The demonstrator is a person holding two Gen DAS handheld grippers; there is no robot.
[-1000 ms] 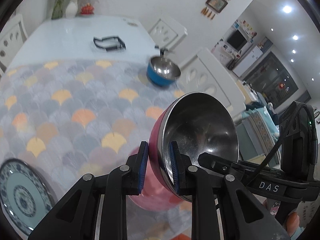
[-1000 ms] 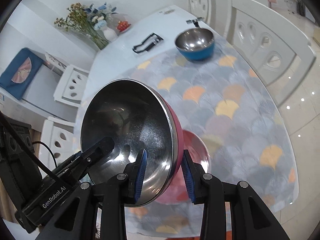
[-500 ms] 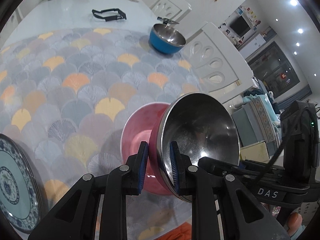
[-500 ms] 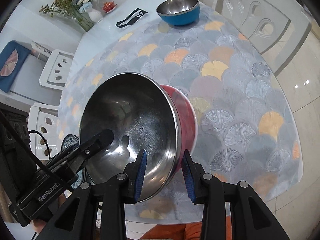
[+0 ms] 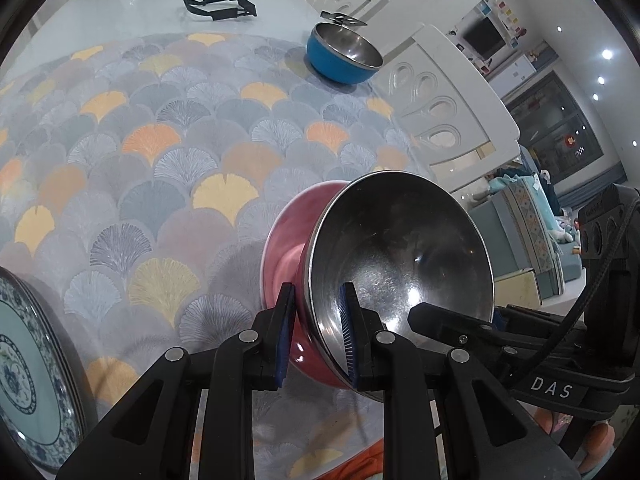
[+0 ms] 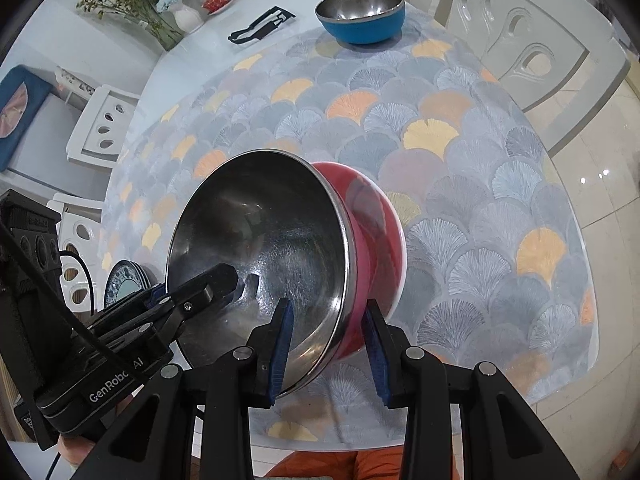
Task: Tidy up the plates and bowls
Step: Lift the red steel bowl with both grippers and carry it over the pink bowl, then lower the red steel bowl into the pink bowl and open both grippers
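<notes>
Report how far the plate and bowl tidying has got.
Done: nothing looks stacked yet. In hand: the left hand-held gripper and right hand-held gripper both clamp the rim of the pink bowl, held tilted just above the patterned cloth. Left: the blue bowl sits alone at the far end, and the blue-patterned plate lies apart at the near left edge.

The pink steel-lined bowl is tilting over the fan-patterned tablecloth, its rim sitting between both grippers' pads. The blue steel bowl is lying at one o'clock behind it, the blue-patterned plate at eight o'clock, the black frame at eleven o'clock.
</notes>
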